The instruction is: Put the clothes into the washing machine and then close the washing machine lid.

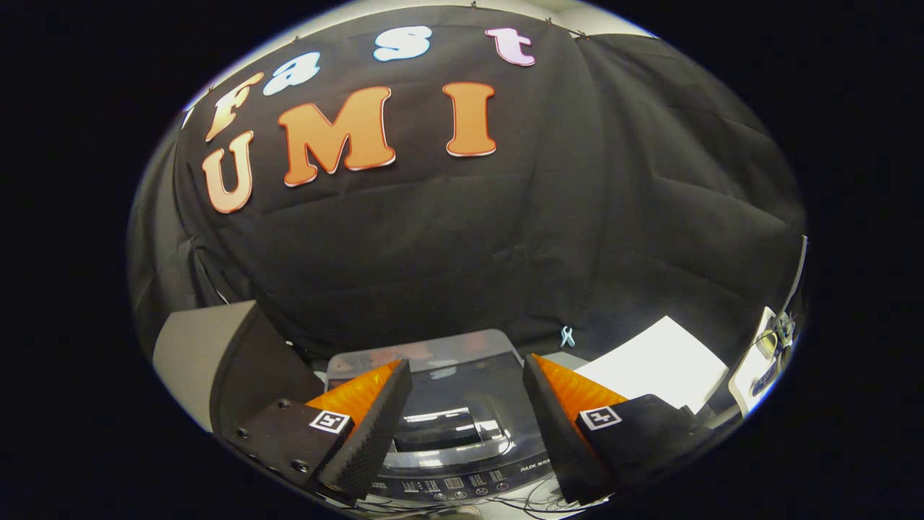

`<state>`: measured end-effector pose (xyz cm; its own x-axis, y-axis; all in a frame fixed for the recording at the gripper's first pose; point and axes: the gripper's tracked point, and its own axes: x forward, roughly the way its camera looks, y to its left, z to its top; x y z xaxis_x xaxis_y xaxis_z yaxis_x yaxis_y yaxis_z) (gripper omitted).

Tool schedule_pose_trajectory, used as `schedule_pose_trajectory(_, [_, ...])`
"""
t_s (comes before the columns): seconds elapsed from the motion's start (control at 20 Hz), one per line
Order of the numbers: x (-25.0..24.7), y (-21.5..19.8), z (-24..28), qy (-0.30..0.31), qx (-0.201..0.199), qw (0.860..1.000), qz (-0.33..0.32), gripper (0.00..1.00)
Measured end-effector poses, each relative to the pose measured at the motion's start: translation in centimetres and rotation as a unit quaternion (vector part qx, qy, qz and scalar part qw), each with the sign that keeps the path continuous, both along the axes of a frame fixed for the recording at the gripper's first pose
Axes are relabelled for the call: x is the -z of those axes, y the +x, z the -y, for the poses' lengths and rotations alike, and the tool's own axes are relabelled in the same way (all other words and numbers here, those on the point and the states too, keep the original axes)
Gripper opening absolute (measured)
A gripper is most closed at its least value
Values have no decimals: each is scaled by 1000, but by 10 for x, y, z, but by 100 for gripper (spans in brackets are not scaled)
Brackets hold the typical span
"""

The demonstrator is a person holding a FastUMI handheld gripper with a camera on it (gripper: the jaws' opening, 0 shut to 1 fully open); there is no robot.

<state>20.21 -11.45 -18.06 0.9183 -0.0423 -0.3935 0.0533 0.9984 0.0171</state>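
Note:
A top-loading washing machine (462,422) stands below and just ahead of my fingers, dark glossy top with a control panel (451,482) along its near edge. Its lid (440,354) appears to lie flat over the tub, reflecting the lights. My gripper (468,368) hovers above the machine, open, with nothing between its fingers. No clothes are in sight.
A grey box-like object (209,354) stands to the left of the machine. A white sheet or board (664,361) lies to its right, with a small clip (567,336) on the black cloth wall behind. Cables and a small device (769,343) sit at the far right.

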Motion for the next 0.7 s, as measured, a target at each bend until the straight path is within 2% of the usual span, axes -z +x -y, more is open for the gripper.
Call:
schedule_pose_trajectory(0.25, [-64,7,8,15,-17,999,37,100])
schedule_pose_trajectory(0.7, [-229,-11,23,11,-44,987,157,98])
